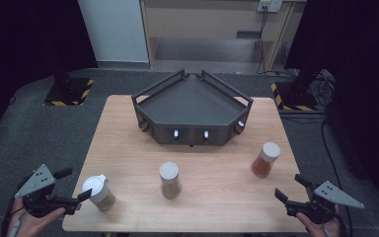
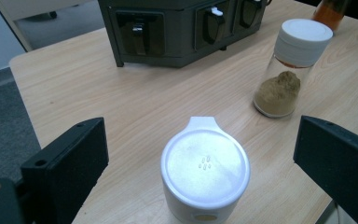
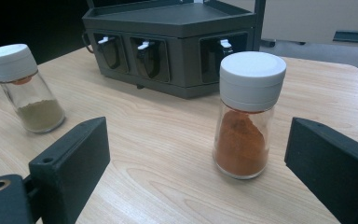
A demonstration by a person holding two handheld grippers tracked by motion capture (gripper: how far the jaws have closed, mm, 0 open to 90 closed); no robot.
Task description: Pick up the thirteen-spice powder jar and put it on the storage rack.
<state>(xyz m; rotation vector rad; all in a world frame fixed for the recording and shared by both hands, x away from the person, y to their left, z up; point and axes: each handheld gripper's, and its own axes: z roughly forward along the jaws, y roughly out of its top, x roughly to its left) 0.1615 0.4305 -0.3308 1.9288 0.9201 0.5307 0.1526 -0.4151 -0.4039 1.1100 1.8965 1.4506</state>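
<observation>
High view: three spice jars stand on the worktop (image 1: pixel 128 123) in front of a dark corner rack (image 1: pixel 192 106) whose tray holds nothing. The left hand-held gripper (image 1: pixel 81 200) sits at the near left corner, one jaw tip just beside the flip-cap jar (image 1: pixel 99 192) of pale powder. In the left gripper view that jar (image 2: pixel 205 175) stands upright between the two black jaws, which are spread wide and clear of it on both sides, so nothing is gripped. The right hand-held gripper (image 1: pixel 288 190) waits at the near right edge, jaws wide apart and empty; in the right gripper view the jar of orange powder (image 3: pixel 247 114) stands ahead of it, roughly on the line between the jaws but not yet between them. The middle jar (image 1: pixel 170 179), with tan powder, stands untouched, well apart from both.

As a judgement, the work is at its very start: no jar is lifted or placed yet. The left grasp looks nearest, needing only a close on the flip-cap jar; all three jars remain to be handled.
</observation>
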